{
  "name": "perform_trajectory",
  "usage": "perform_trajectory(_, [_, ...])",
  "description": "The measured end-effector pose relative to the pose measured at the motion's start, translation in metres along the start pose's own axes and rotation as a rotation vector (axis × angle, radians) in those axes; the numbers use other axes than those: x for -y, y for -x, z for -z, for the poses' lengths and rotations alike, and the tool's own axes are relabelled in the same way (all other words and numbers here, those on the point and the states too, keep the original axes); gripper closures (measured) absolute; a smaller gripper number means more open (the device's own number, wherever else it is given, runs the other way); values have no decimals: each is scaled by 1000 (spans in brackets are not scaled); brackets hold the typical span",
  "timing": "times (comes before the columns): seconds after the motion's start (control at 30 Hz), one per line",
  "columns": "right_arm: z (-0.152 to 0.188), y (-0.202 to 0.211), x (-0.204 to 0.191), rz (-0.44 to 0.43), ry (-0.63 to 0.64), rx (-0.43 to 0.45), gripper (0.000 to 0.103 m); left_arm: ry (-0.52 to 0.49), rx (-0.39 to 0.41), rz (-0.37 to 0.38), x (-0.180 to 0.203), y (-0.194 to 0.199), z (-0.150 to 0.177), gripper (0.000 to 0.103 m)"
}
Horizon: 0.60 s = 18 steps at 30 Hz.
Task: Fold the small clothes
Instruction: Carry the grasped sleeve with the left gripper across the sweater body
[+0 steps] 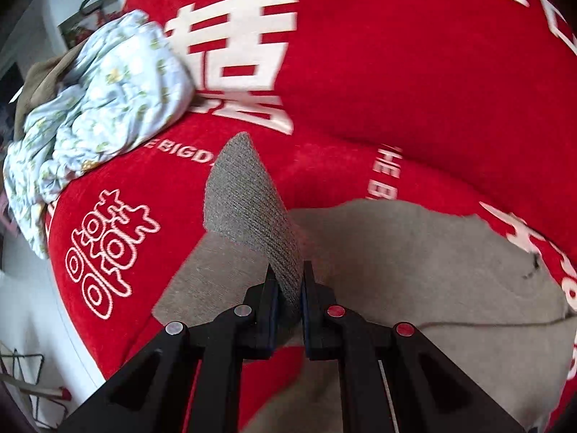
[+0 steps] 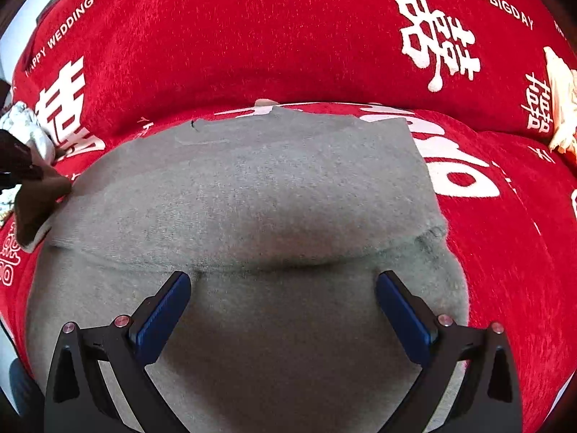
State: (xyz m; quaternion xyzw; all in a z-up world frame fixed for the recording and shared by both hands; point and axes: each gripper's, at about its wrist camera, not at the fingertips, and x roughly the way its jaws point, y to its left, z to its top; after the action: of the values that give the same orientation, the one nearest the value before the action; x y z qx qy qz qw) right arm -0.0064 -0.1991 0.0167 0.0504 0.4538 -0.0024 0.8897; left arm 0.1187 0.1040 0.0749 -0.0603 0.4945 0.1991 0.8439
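Note:
A grey knitted garment lies spread on a red sofa cover, with one part folded over along a crease near my right gripper. My right gripper hovers just above the grey cloth, open, with nothing between its blue pads. In the left wrist view my left gripper is shut on a corner of the grey garment. That corner stands up as a stiff pointed flap above the rest of the cloth. The lifted corner also shows at the left edge of the right wrist view.
A crumpled pale blue floral garment lies on the sofa to the left, over a brown cloth. A cream-coloured item sits at the sofa's far right. White floor and a wire stand lie beyond the sofa's left edge.

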Motion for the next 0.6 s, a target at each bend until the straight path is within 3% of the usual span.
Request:
perform_trajectory(0.4, [14,9,-5,-41,70,9,1,-161,4,61,77,31,24,92])
perform_trajectory(0.6, [22,15,12,-36,51,18,1,-217,12,84,108,47,32,92])
